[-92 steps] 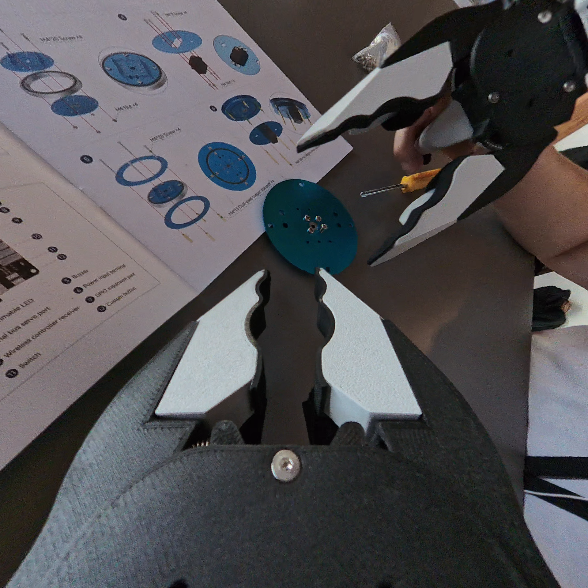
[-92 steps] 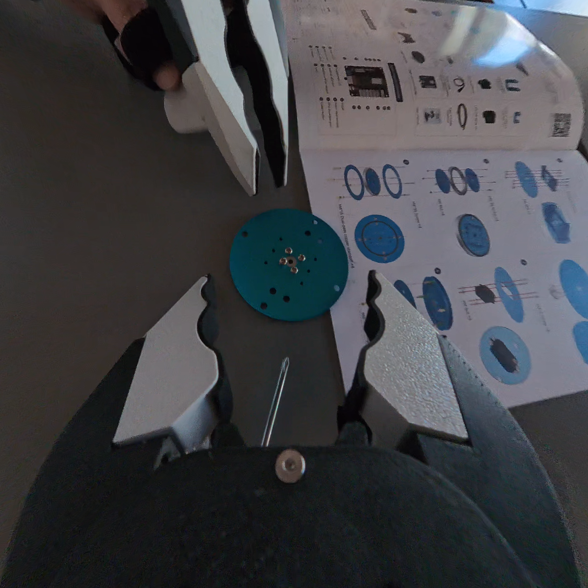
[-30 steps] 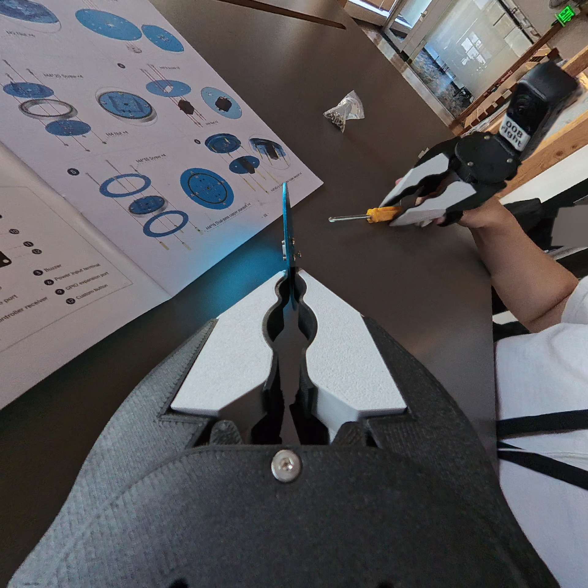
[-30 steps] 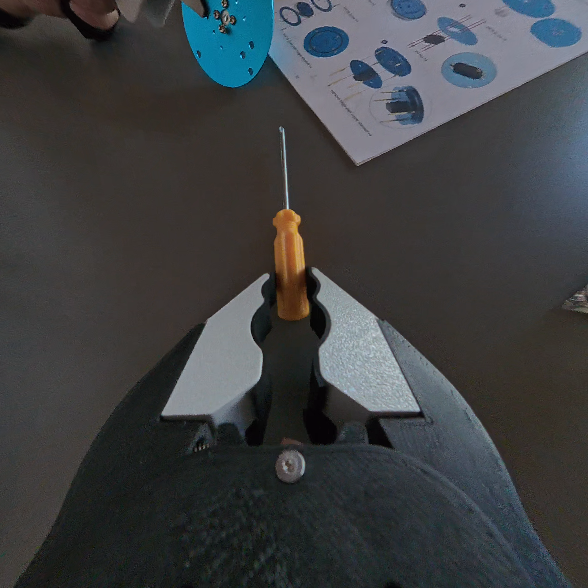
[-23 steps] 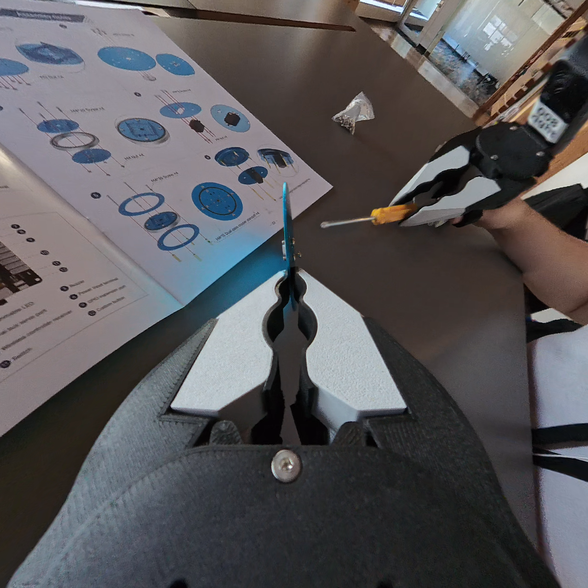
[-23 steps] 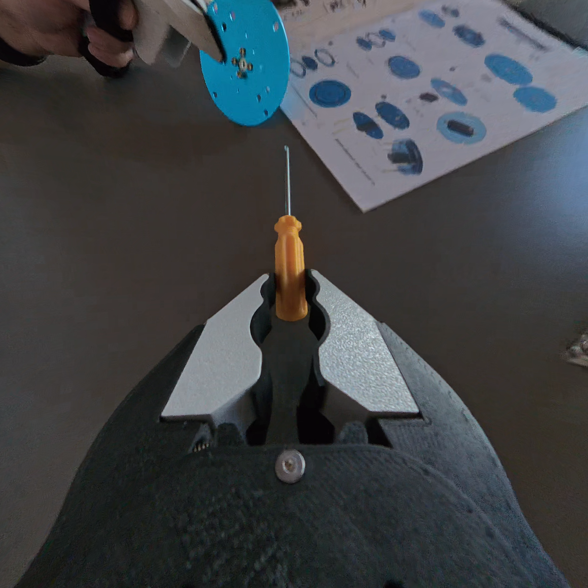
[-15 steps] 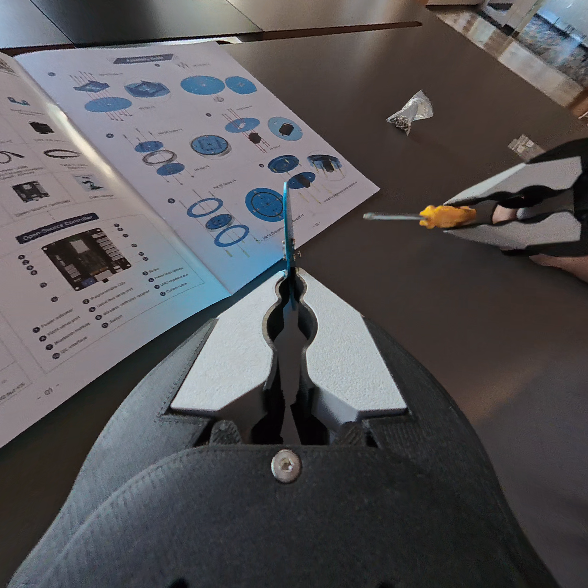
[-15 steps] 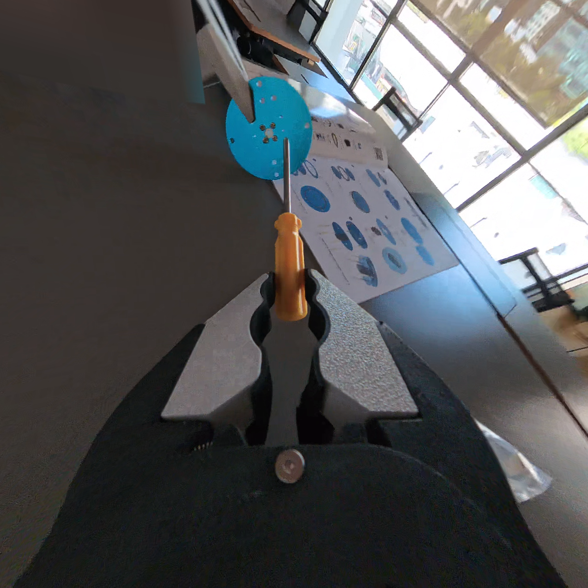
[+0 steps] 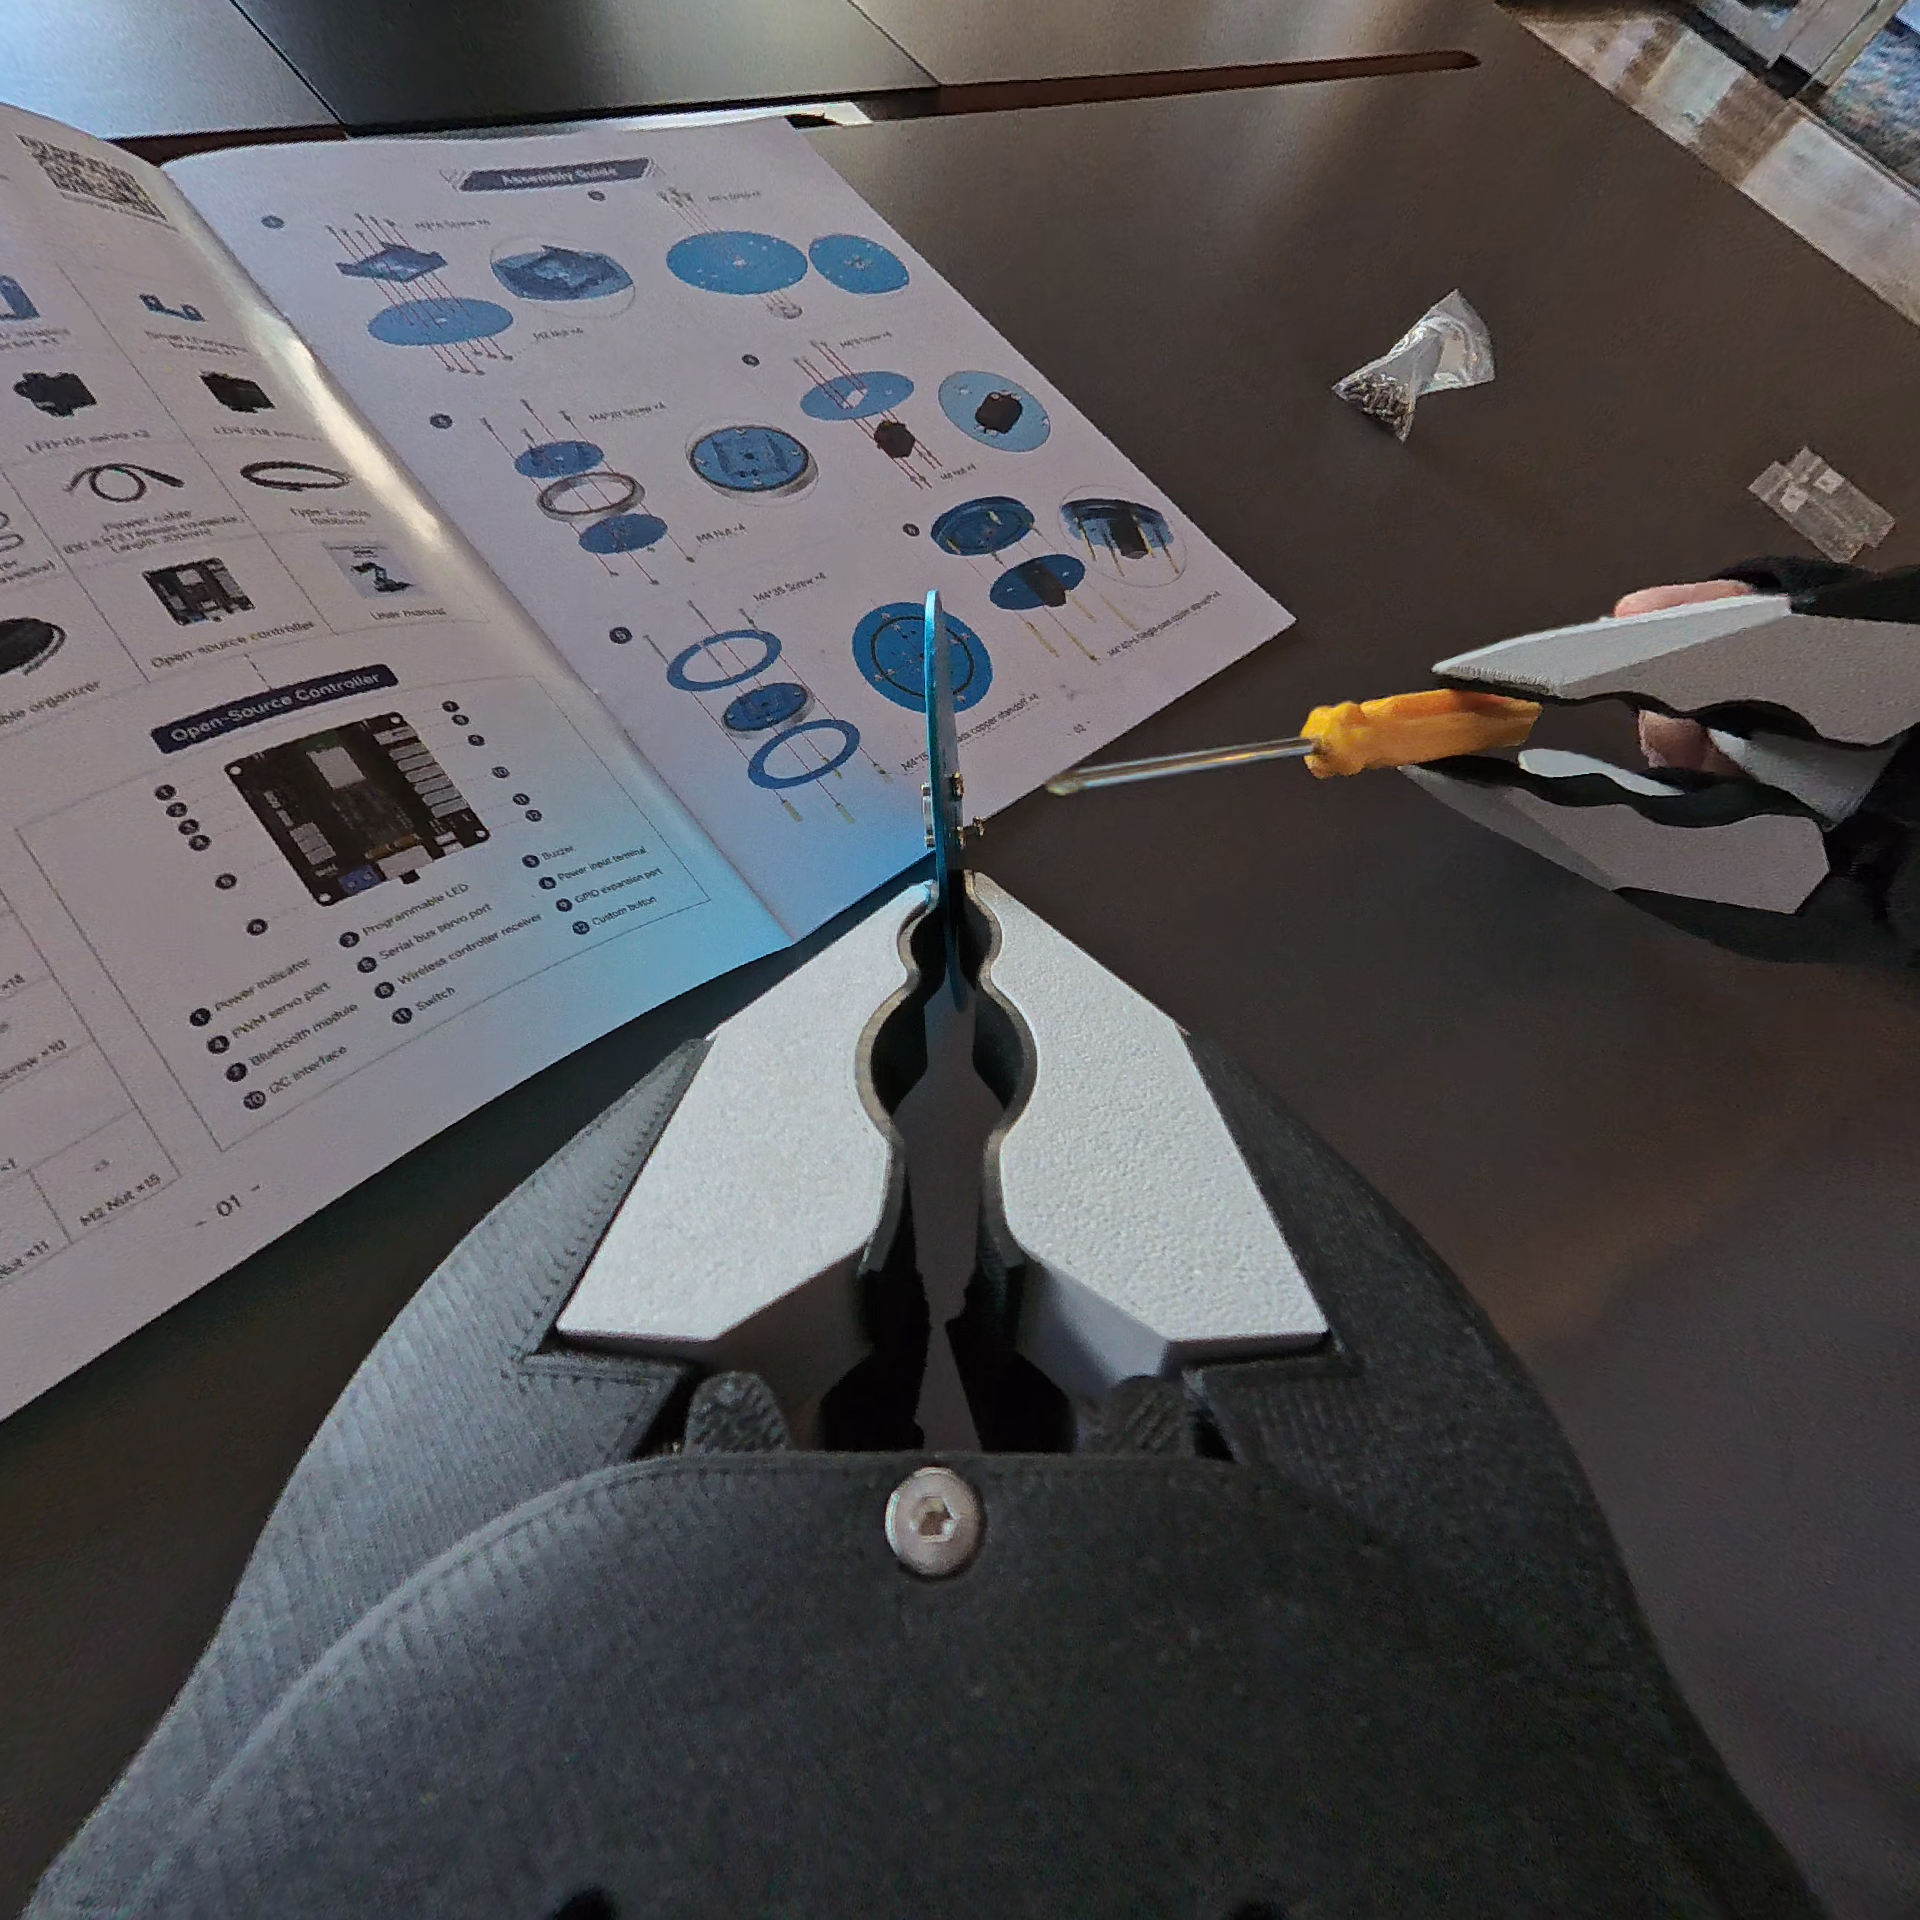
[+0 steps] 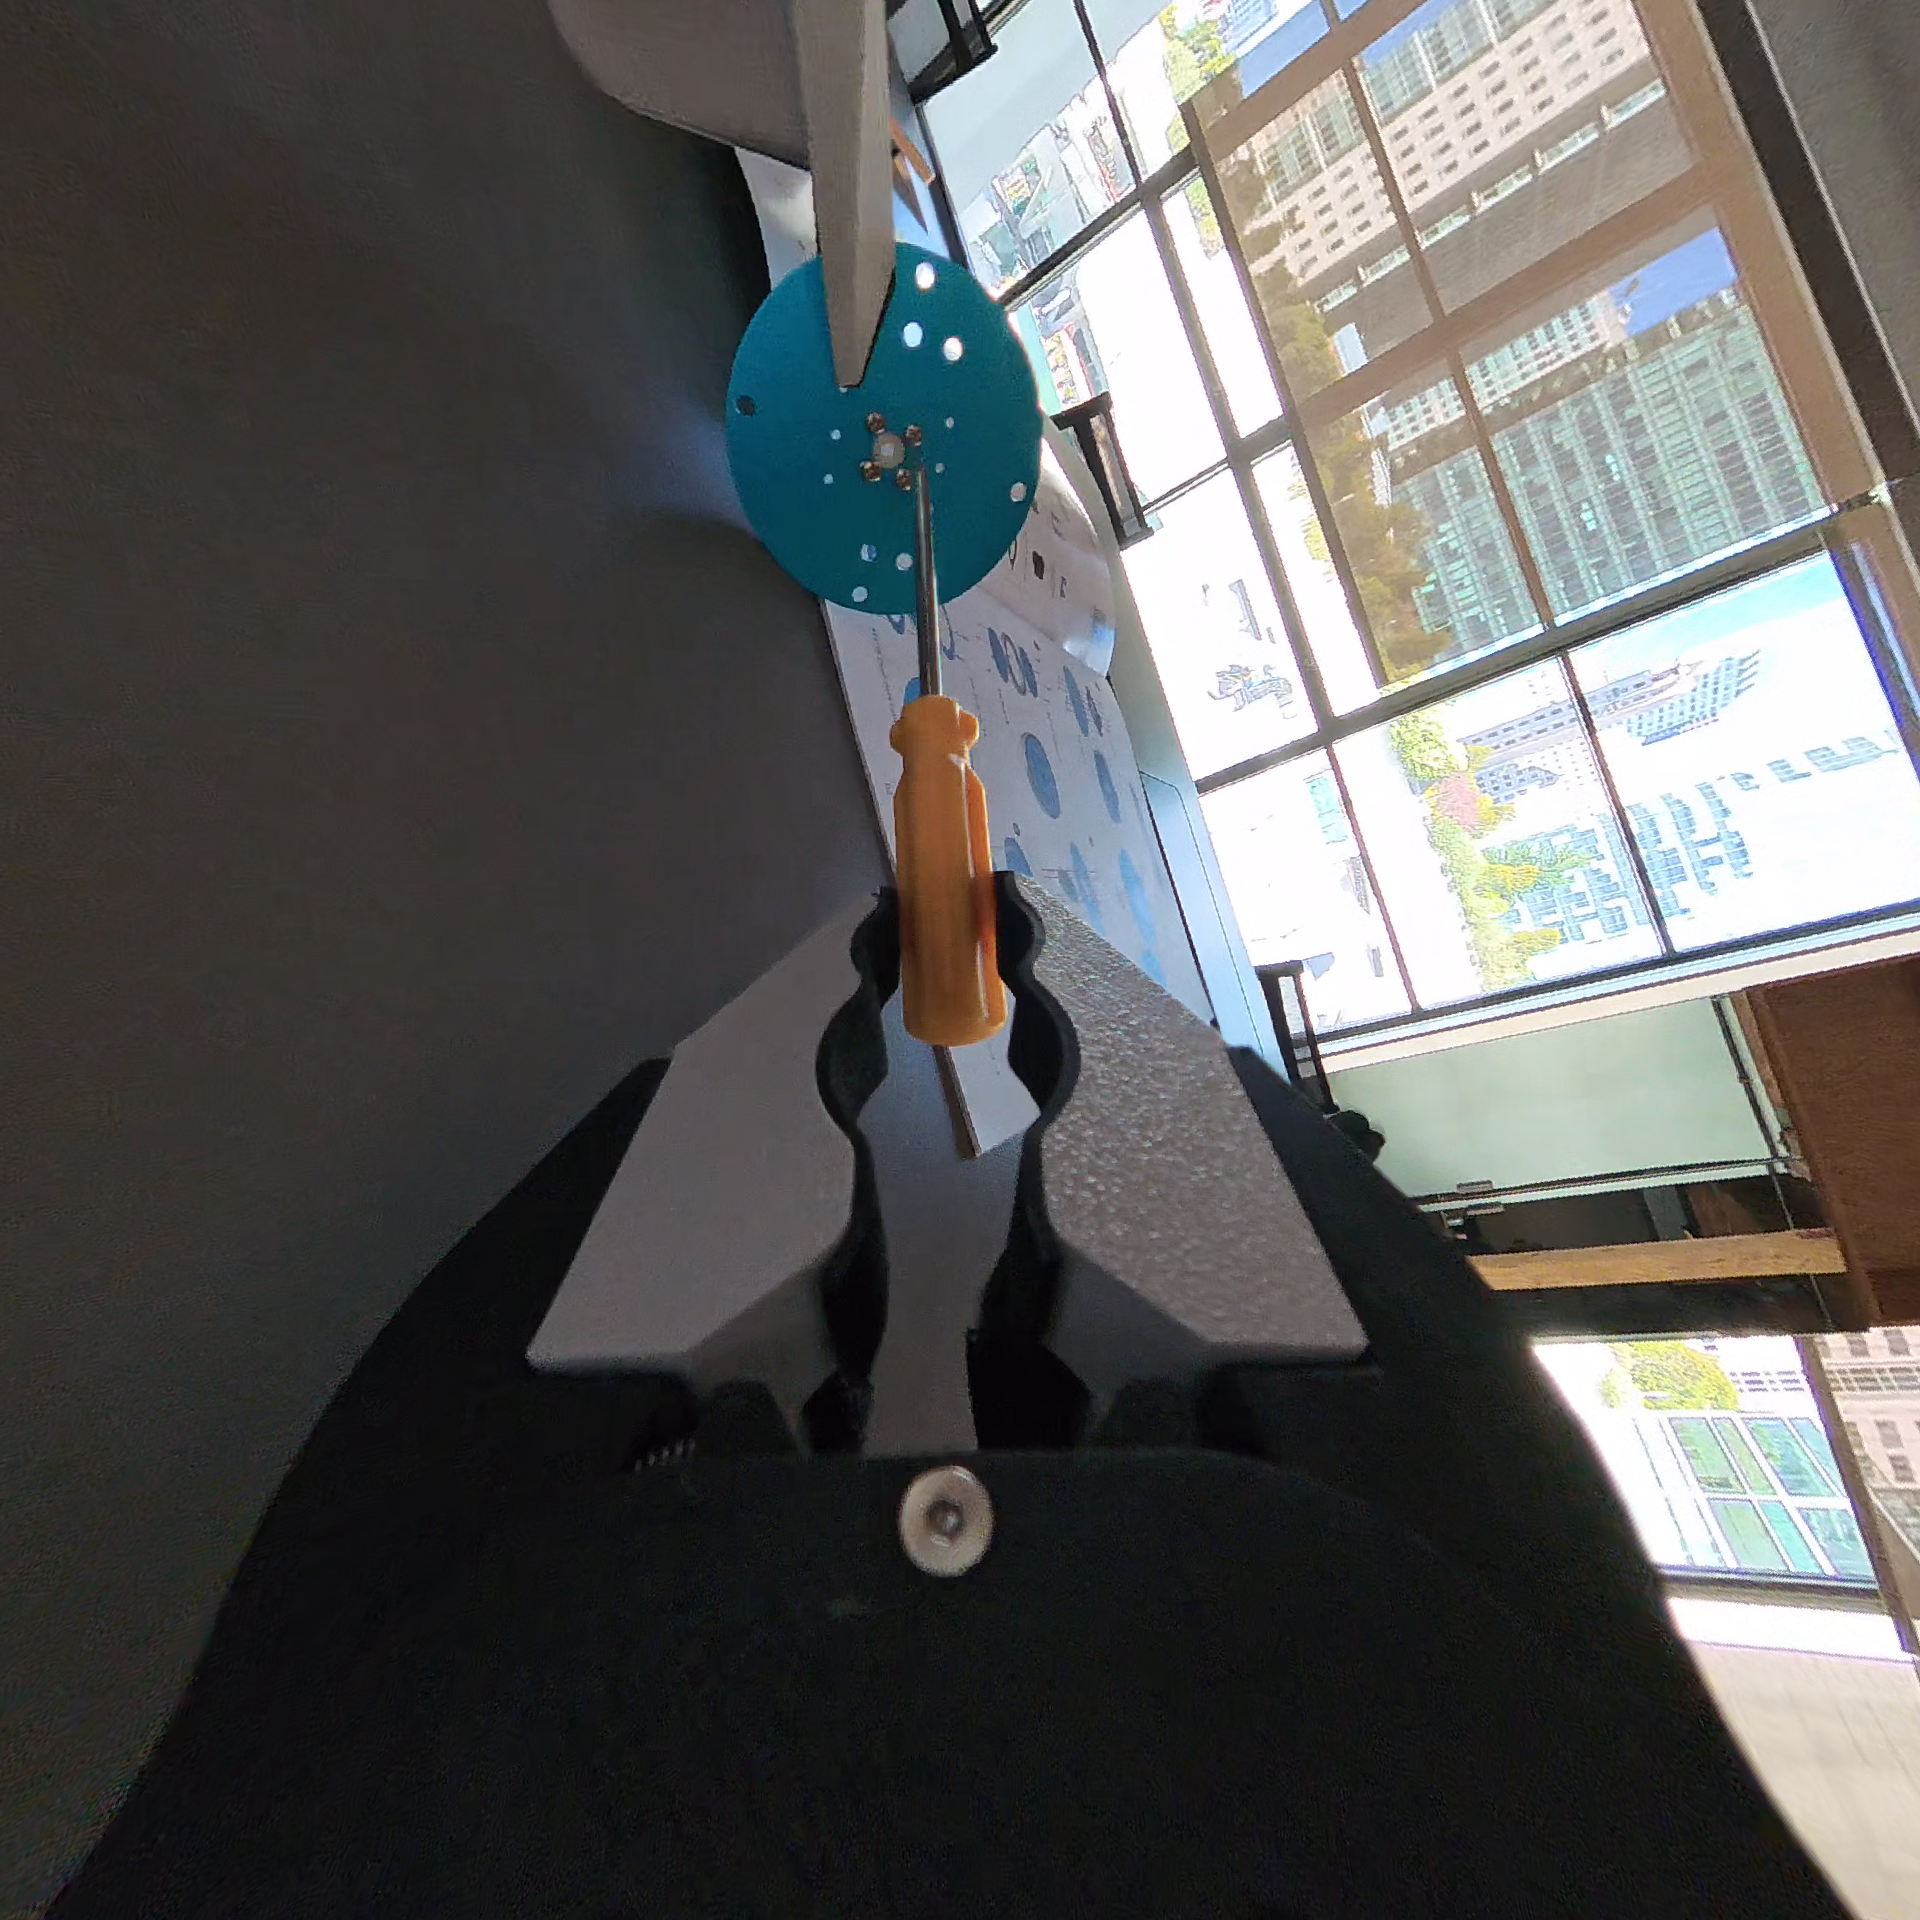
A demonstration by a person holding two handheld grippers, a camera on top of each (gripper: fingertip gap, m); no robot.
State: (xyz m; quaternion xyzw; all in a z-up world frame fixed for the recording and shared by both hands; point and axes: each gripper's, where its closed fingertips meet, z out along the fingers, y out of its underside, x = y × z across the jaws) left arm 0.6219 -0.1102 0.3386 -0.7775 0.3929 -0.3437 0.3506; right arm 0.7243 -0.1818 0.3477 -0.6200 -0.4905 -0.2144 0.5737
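We are working over a dark tabletop (image 9: 1455, 1091), with the blue disc (image 10: 883, 436) as our landmark. Behind and to the left of the disc, an open instruction booklet (image 9: 436, 644) is lying flat. Well beyond the disc, to its right, a small clear bag of hardware (image 9: 1418, 364) and a flat clear packet (image 9: 1820, 503) are resting.

Our left tongs (image 9: 948, 896) are pinching the disc by its lower rim, holding it on edge and upright. Our right tongs (image 10: 940, 909) are clamping the orange handle of a small screwdriver (image 10: 940, 883), its thin shaft pointing at the disc's face. In the left wrist view the tip is sitting just short of the disc; in the right wrist view it is lining up with the cluster of small screws (image 10: 891, 455) at the centre.

We are judging the risks like this: only the rim is being held, so pushing on the centre could be swivelling the disc in the tongs or popping it loose. The tip could also be skating off a screw head and scratching the face.
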